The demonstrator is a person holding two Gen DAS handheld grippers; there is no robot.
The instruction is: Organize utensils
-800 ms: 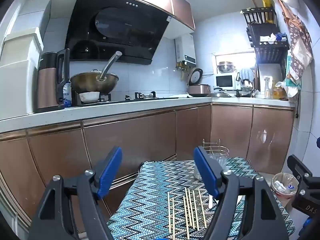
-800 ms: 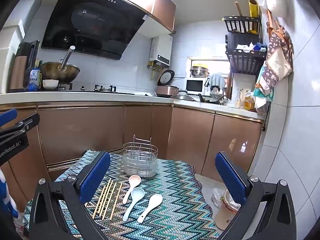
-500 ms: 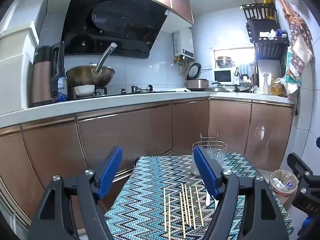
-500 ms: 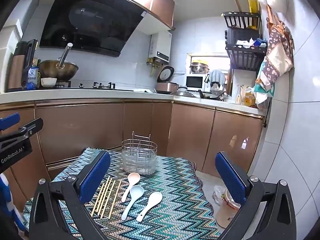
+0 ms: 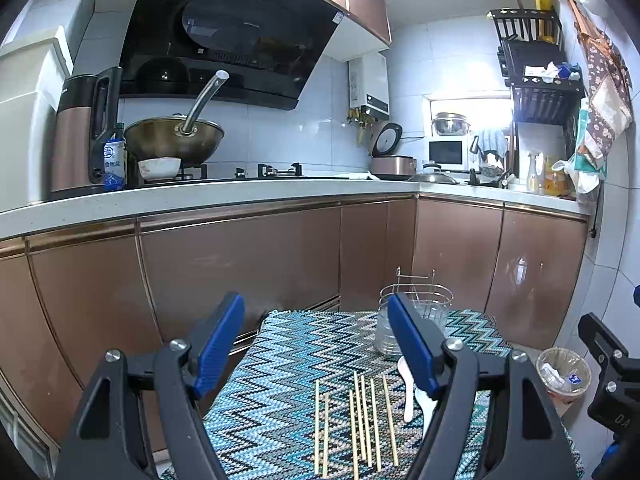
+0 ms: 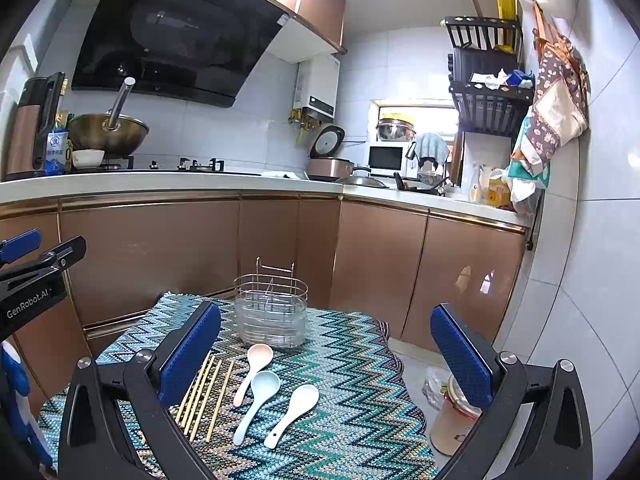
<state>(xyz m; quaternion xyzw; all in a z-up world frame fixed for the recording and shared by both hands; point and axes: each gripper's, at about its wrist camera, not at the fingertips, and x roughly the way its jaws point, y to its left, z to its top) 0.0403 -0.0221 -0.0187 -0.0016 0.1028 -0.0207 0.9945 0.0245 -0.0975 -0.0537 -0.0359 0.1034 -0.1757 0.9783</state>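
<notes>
Hovering above the bench (image 6: pixel 360 420) with its zigzag cloth, both tools hang with fingers spread wide and nothing between them: the left tool (image 5: pixel 316 344) looks down over the chopsticks (image 5: pixel 360 424), the right tool (image 6: pixel 326 352) over the spoons. No utensil is in the wire caddy (image 6: pixel 271 306) yet, which stands upright at the far side of the cloth, just beyond the spoon bowls. To start well, I judge each tool should drop straight onto one piece, pinch it across its narrow width near the middle, lift it clear, then tip it handle-down into the caddy; the chopsticks lie close together, so the fingers need to straddle a single stick or an outer pair without scattering the rest. Counted: three spoons, a pink spoon (image 6: pixel 252 368), a pale blue spoon (image 6: pixel 256 404) and a white spoon (image 6: pixel 292 412), side by side; about seven chopsticks in a loose parallel row to their left; one caddy.
</notes>
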